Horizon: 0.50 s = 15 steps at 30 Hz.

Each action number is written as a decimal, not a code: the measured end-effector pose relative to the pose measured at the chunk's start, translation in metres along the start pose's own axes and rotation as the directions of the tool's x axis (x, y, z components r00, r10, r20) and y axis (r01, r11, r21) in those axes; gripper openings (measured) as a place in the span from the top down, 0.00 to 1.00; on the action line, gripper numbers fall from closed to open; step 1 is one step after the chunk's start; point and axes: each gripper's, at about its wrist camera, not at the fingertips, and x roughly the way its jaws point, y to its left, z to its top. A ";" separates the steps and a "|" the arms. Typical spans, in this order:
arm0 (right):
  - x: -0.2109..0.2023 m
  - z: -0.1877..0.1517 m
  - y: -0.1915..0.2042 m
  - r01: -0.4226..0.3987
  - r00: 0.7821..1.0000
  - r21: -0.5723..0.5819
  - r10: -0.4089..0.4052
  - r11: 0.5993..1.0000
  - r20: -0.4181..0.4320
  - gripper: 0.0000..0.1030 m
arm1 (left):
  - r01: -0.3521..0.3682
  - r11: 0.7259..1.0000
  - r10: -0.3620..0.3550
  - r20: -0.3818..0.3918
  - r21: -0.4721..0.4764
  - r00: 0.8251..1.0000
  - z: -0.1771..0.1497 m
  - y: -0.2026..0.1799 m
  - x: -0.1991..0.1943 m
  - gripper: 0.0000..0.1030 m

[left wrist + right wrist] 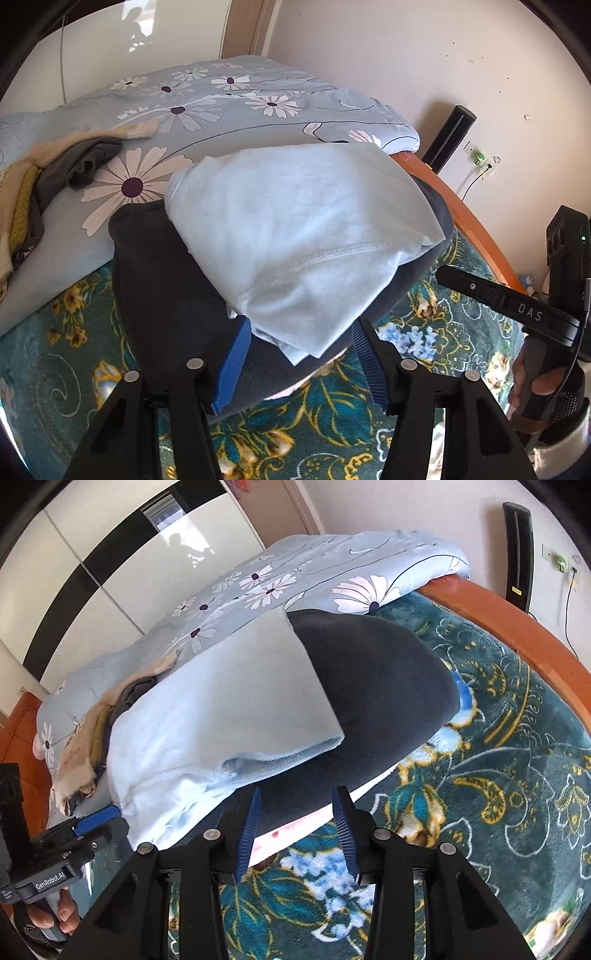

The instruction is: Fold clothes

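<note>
A folded light blue garment (295, 229) lies on top of a folded dark navy garment (159, 280) on the bed; both show in the right wrist view, the light blue one (221, 716) and the navy one (376, 686). My left gripper (299, 354) is open, its blue-padded fingers astride the near edge of the stack. My right gripper (295, 827) is open, its fingers either side of the navy garment's near edge, with a pink-white layer under it. Neither gripper holds anything.
A teal floral blanket (498, 775) covers the bed. A blue daisy-print duvet (229, 99) lies behind the stack. A heap of beige, grey and mustard clothes (48, 177) sits at the left. An orange wooden bed frame (517, 620) runs along the right, near the wall.
</note>
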 end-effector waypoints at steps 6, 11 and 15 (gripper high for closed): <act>0.002 -0.031 0.028 -0.007 1.000 -0.016 0.007 1.000 -0.014 0.47 | 0.004 0.998 -0.006 -0.048 -0.058 0.999 -0.027 0.002 -0.003 0.32; 0.014 -0.051 0.041 0.002 0.999 0.006 -0.002 1.000 -0.044 0.46 | -0.042 0.995 0.036 -0.066 -0.093 0.997 -0.041 0.014 -0.008 0.29; 0.017 -0.060 0.050 0.007 0.999 0.005 -0.007 1.000 -0.054 0.22 | -0.101 0.987 0.095 -0.051 -0.126 0.994 -0.051 0.024 -0.014 0.14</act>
